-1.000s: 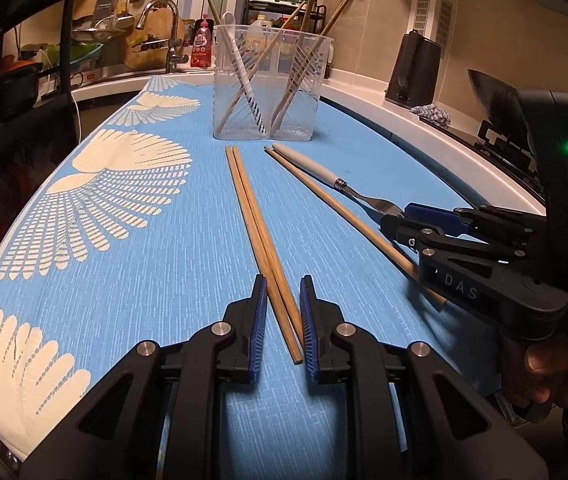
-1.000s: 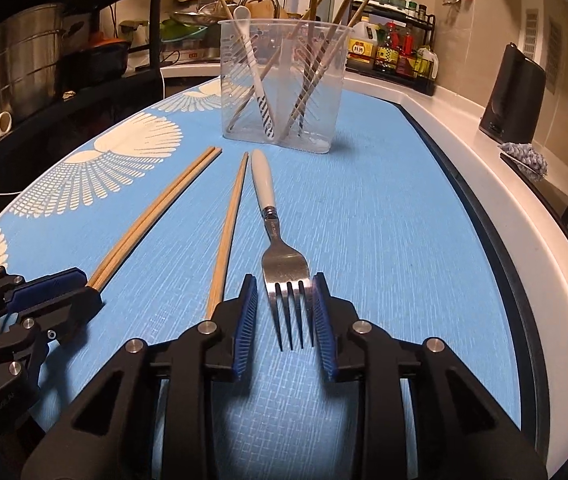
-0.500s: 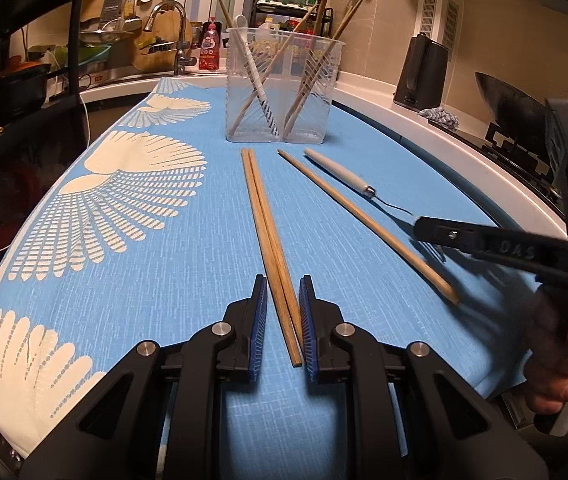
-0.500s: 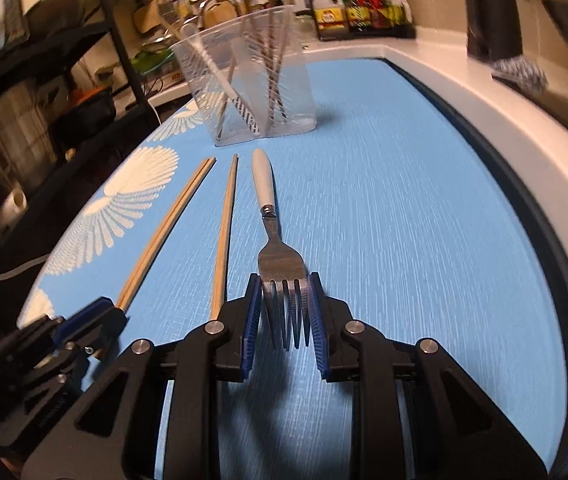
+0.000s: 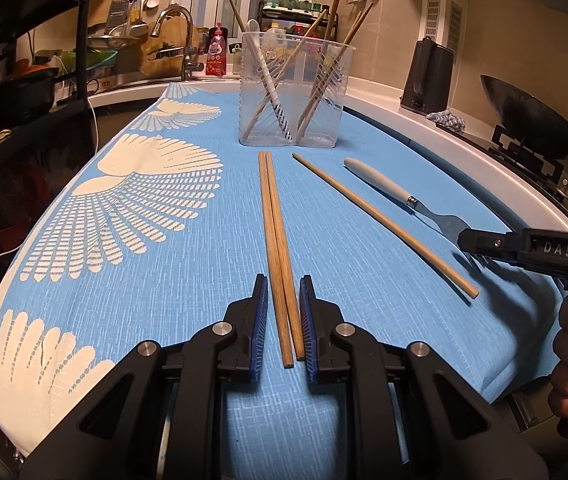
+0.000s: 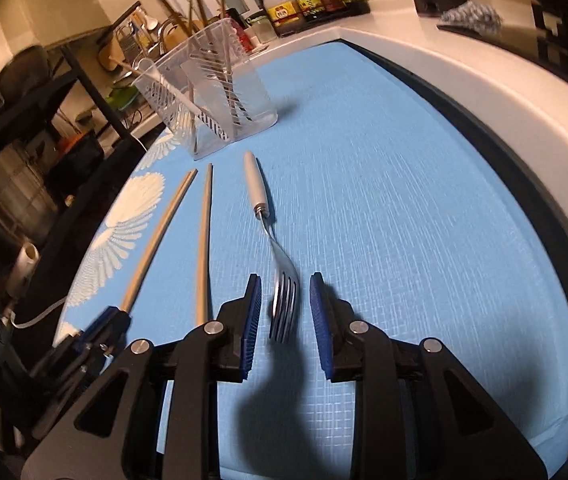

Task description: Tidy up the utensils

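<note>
A pair of wooden chopsticks [image 5: 273,220] lies on the blue cloth [image 5: 163,288], its near ends between the fingers of my left gripper [image 5: 281,320]. A slim gap shows beside the sticks, so the jaws are open. To the right lie a single chopstick [image 5: 376,220] and a white-handled fork [image 5: 388,190]. My right gripper [image 6: 284,312] straddles the fork [image 6: 255,184] at its tines, which stand tilted on edge. Its jaws are opening, with clear gaps on both sides of the tines. A clear container [image 5: 292,92] holding several chopsticks and a spoon stands behind.
A white counter edge [image 6: 504,120] curves along the right of the cloth. Beyond it stand a dark kettle [image 5: 428,76], a rag [image 5: 450,118] and a wok [image 5: 524,116]. A dark shelf rack [image 5: 23,80] stands to the left, with a sink faucet [image 5: 171,20] at the back.
The right gripper has rolled, tilting its view, and its jaws have spread a little. The fork's tines, flat before, now stand on edge between them. The left gripper has stayed over the chopstick pair.
</note>
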